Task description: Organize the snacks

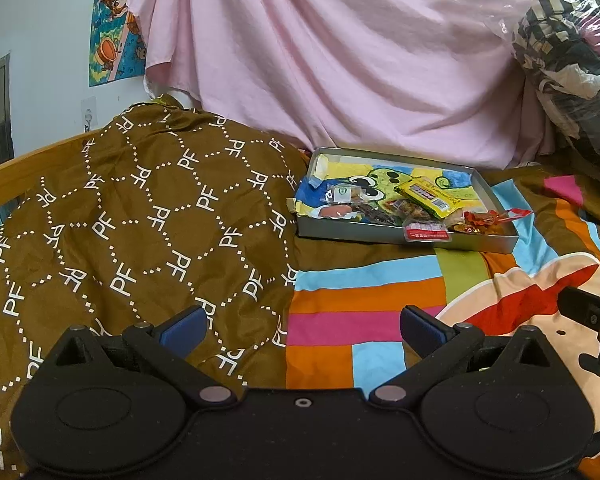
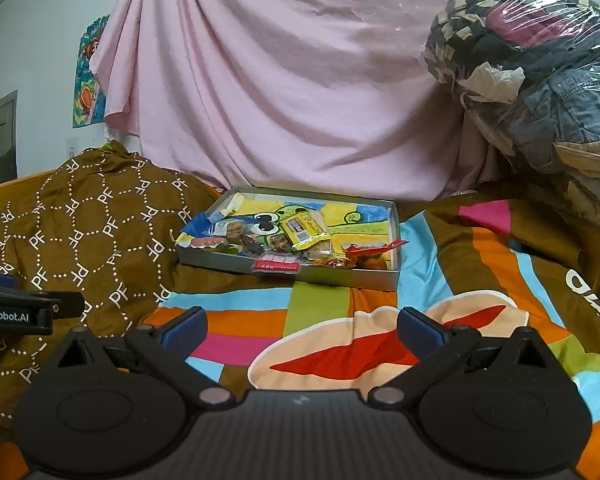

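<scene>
On the bedspread (image 2: 324, 304), a shallow tray (image 2: 340, 276) of snack packets was noted well ahead of both grippers. Left gripper (image 1: 302, 326) and right gripper (image 2: 302, 328) were held spread, empty. The red packet (image 2: 277, 263) overhanging the near rim was judged best approached low, level, pinched by its edge.

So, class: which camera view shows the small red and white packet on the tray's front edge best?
The right wrist view: the red and white packet lies nearer the middle of that picture, seen almost head-on as it overhangs the tray front wall. The left wrist view shows the same packet from further left, at an angle, still whole.
</scene>
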